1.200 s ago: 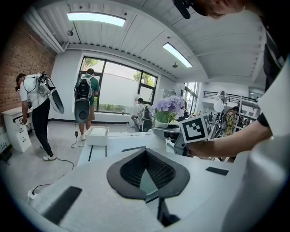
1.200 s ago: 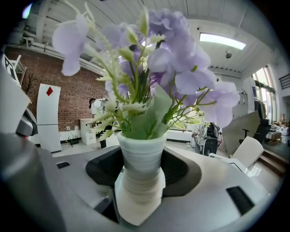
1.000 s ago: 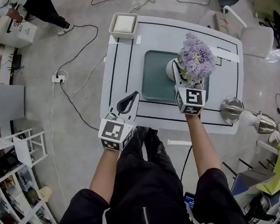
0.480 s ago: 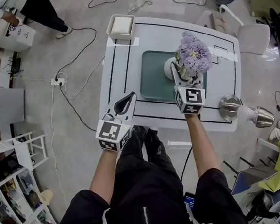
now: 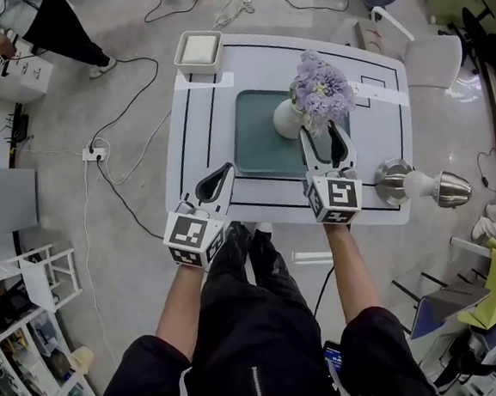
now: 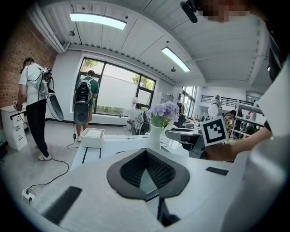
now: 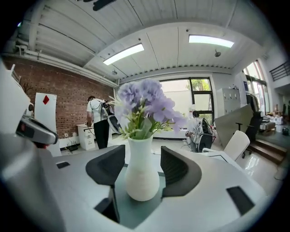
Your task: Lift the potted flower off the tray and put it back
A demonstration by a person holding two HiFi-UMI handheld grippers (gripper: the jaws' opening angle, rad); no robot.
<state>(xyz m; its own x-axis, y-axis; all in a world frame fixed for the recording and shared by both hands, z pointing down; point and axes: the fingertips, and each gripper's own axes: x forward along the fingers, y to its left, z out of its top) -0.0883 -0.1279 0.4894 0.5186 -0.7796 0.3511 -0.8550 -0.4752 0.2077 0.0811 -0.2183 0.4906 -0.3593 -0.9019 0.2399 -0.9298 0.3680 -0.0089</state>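
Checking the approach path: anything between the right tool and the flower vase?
No. Right gripper view shows only bare green tray between the open right tool and the white flower vase.

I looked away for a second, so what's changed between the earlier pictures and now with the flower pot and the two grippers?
The right gripper has drawn back from the potted flower toward the person. Its jaws stand open and clear of the pot. The potted flower has stayed upright on the tray. The left gripper has stayed shut and empty at the table's near edge.
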